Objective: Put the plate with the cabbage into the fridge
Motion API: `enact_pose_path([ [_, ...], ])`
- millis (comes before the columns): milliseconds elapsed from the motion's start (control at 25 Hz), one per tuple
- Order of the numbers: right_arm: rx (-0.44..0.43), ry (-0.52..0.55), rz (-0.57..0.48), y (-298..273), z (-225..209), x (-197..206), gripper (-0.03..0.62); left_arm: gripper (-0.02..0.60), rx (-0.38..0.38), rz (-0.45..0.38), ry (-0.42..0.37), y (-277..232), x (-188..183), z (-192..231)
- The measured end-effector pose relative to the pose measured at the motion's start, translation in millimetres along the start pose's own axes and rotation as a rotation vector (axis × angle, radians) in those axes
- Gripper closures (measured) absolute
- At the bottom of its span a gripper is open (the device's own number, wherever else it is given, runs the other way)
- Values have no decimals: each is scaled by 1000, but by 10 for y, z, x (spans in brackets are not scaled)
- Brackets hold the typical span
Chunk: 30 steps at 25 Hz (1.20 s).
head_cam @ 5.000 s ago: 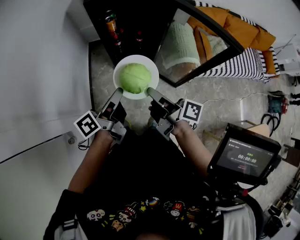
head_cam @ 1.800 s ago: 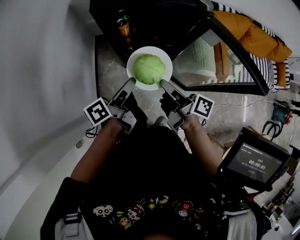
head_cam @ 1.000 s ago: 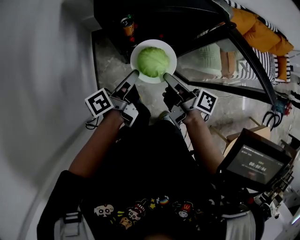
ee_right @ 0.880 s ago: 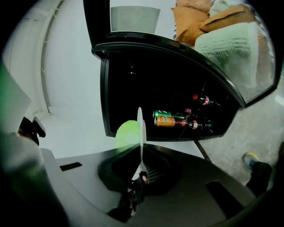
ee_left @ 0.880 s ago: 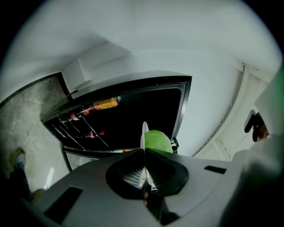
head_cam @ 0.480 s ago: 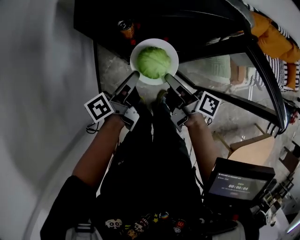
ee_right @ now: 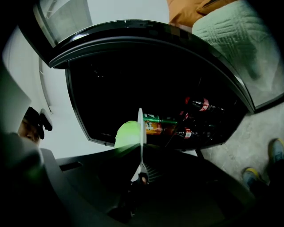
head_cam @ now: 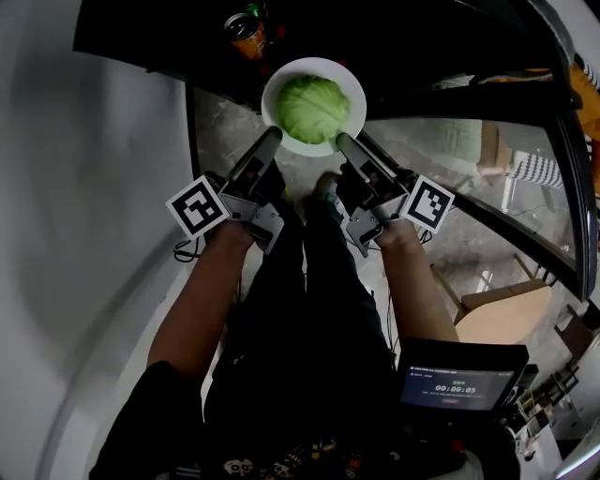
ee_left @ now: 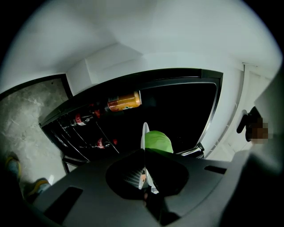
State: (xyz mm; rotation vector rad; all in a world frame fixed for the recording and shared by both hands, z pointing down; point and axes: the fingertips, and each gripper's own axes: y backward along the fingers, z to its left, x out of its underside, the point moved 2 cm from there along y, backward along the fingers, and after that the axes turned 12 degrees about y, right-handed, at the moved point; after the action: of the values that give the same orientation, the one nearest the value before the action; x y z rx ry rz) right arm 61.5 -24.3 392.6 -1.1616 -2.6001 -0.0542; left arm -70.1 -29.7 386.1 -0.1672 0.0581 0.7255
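Up at the dark open fridge (head_cam: 412,37), both grippers were clamped onto the white plate (head_cam: 349,80), carrying it between them with the cabbage (head_cam: 312,108) sat in the middle. Left gripper (head_cam: 272,139) pinched the near-left rim, right gripper (head_cam: 342,142) pinched the near-right rim. Plate hung in the air right at the fridge mouth, near an orange can (head_cam: 246,25), with cola bottles (ee_left: 84,119) racked close by. Glass door (head_cam: 487,159) stood swung open on the right.

One plate (head_cam: 273,94), one cabbage (head_cam: 311,108), two hand-held grippers (head_cam: 269,139) (head_cam: 343,142), one can (head_cam: 246,23), two bottles (ee_right: 202,105) (ee_right: 184,133), one fridge (ee_right: 115,84).
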Motion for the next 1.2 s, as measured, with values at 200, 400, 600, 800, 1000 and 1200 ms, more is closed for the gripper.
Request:
enact_pose_path([
  [200,-6,3,-10,3,24,-20,572,574,-22,7,0,0,-2,-5],
  [400,10,-3,1,26,-4,0,572,574,-30,6,-23,21,-3,-23],
  [600,10,0,9,15,9,-15,572,574,-32,-23,-31,32,-5,-64],
  [800,6,-4,20,7,39,-19,572,574,-28,-41,-23,53,17,-86],
  [1000,12,-22,20,-6,-26,-7,572,574,-39,-27,-24,26,4,-37],
  [1200,24,-24,16,1,-63,-17,572,574,-43,-37,0,6,8,-2],
])
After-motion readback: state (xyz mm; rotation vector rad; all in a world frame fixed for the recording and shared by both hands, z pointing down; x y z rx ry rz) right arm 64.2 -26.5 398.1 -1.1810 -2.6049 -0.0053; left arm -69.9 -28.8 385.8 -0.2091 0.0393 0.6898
